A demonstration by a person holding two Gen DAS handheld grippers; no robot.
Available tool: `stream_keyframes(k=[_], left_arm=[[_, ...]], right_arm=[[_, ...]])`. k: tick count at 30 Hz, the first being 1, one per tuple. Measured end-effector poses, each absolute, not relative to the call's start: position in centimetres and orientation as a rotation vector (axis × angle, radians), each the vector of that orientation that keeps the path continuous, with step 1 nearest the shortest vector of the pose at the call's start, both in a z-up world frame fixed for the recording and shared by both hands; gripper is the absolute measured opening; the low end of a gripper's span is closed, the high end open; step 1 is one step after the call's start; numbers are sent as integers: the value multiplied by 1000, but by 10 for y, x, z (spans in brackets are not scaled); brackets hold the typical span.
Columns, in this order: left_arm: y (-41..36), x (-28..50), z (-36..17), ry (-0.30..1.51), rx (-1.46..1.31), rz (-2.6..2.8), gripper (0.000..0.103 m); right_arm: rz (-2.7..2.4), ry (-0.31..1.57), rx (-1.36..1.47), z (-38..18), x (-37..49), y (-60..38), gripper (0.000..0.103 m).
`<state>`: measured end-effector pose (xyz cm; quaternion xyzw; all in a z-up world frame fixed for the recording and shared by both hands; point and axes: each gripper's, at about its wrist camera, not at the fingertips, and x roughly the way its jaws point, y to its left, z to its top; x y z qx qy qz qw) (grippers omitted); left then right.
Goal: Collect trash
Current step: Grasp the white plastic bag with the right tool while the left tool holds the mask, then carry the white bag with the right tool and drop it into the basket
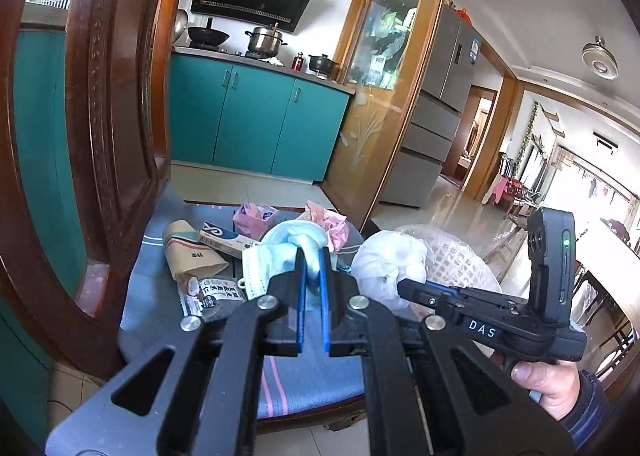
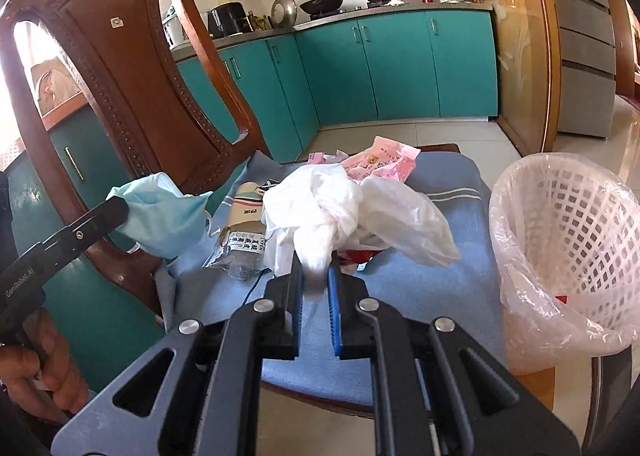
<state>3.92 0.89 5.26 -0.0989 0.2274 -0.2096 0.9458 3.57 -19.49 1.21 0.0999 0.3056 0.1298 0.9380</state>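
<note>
From the left wrist view, the left gripper point(image 1: 313, 256) has its blue-padded fingers point(image 1: 301, 296) pinched on a crumpled pale-blue surgical face mask point(image 1: 280, 252), lifted a little above the blue striped chair cushion point(image 1: 280, 380). Litter lies on that cushion beyond it: a flattened brown paper cup point(image 1: 188, 252), a white-and-blue cardboard box point(image 1: 226, 238), a clear printed snack wrapper point(image 1: 212, 294) and pink wrappers point(image 1: 256, 216). From the right wrist view, the right gripper point(image 2: 314, 276) clamps a bunched white plastic bag point(image 2: 320, 208), held above the cushion, with the mask hanging off to its left. The white lattice wastebasket with a clear liner point(image 2: 568, 240) stands just beside the chair on the right, and I cannot see much inside it. I'd judge the collecting barely begun: two pieces are in hand, none dropped, several left on the seat.
</note>
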Motion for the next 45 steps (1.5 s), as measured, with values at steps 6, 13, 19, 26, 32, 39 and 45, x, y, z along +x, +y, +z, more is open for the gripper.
stream_keyframes(k=[6,13,19,26,32,39,45], left_arm=[[8,40,51,468,-199,-426,7],[8,41,48,485,-193,-417,7],[8,44,47,503,-194,-406,7],[7,44,46,507,-192,-406,7],[6,44,47,507,-191,-405,7],[3,46,46,513,-187,-408,7],[-7,52,44,523,-170,-400,7]], right_arm=[[267,628,207,12,36,-194,12],[270,631,203,12,37,-193,12],[271,633,202,11,37,-194,12],[270,635,198,9,38,-193,12],[271,636,198,9,38,-193,12],[235,607,188,14,36,-203,12],[15,539,212,22,47,-276,12]])
